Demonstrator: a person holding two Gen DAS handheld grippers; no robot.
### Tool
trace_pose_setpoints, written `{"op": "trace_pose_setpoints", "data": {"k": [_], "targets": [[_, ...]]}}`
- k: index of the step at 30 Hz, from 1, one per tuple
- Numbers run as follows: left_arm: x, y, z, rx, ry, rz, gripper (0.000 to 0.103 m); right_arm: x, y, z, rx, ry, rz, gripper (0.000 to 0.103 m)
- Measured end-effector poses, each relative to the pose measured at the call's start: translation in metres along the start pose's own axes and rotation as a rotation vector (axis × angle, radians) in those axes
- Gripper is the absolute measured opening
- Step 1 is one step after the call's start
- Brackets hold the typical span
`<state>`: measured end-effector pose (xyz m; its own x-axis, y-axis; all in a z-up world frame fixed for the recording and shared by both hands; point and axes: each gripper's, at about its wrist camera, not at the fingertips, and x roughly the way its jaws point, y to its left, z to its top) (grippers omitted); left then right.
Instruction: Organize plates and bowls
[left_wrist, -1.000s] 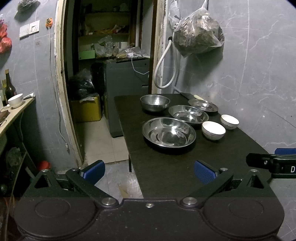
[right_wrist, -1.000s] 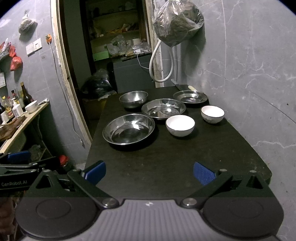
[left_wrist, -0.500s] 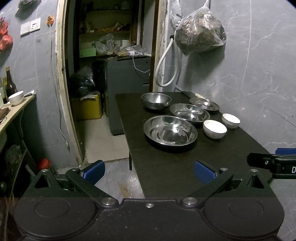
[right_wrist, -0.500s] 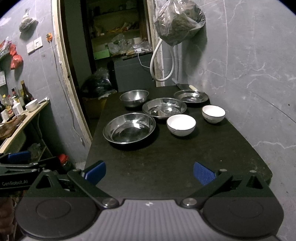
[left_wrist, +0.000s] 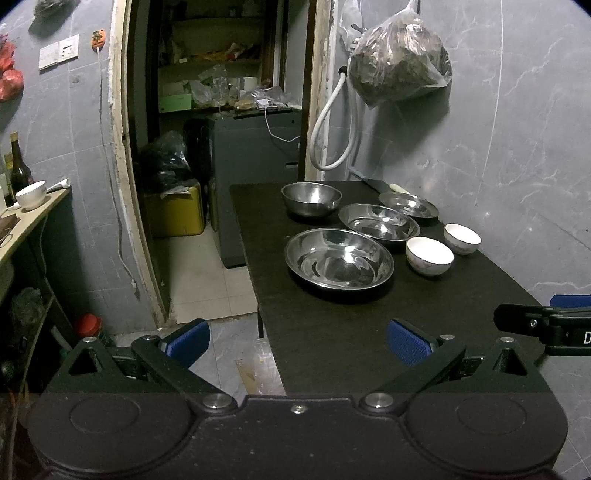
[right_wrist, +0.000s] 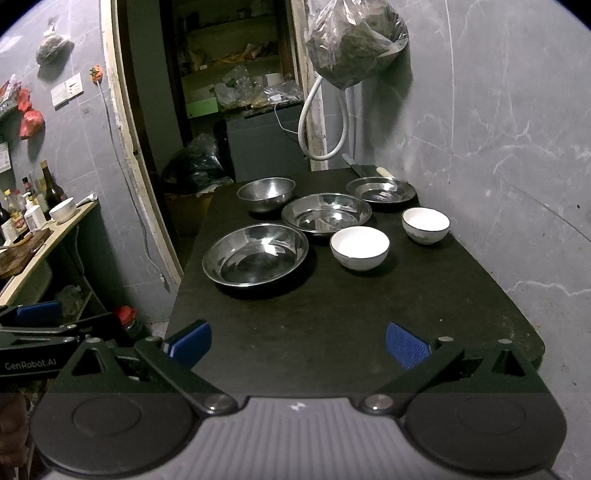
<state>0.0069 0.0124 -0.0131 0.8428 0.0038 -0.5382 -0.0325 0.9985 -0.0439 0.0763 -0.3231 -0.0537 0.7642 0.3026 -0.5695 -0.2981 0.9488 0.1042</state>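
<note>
On a dark table (right_wrist: 332, 325) stand a large steel plate (right_wrist: 255, 254) (left_wrist: 339, 258), a second steel plate (right_wrist: 326, 213) (left_wrist: 378, 224) behind it, a small steel dish (right_wrist: 380, 189) (left_wrist: 408, 204) at the far right and a deep steel bowl (right_wrist: 266, 193) (left_wrist: 311, 198) at the far left. Two white bowls (right_wrist: 359, 247) (right_wrist: 425, 224) sit to the right of the plates. My left gripper (left_wrist: 297, 341) hangs open over the table's near left edge. My right gripper (right_wrist: 297, 343) is open above the near end, with nothing held.
A grey marble wall (right_wrist: 498, 129) runs along the table's right side, with a hanging plastic bag (right_wrist: 354, 40) and a white hose (right_wrist: 317, 122). A knife (right_wrist: 364, 170) lies at the far end. A doorway (left_wrist: 221, 110) opens to the left, and a side shelf (right_wrist: 40, 236) holds bottles.
Both views have drifted slightly, so the dishes sit a little further right and lower in the left wrist view. Nothing on the table has moved, and both grippers stay open.
</note>
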Motion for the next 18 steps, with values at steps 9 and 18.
{"op": "trace_pose_setpoints", "data": {"k": [9, 18], "targets": [[0.019, -0.007, 0.006, -0.01, 0.043, 0.018, 0.102, 0.014, -0.01, 0.007, 0.002, 0.026, 0.006, 0.103], [0.045, -0.019, 0.017, -0.022, 0.105, 0.042, 0.102, 0.043, -0.027, 0.019, -0.001, 0.077, 0.019, 0.103]]}}
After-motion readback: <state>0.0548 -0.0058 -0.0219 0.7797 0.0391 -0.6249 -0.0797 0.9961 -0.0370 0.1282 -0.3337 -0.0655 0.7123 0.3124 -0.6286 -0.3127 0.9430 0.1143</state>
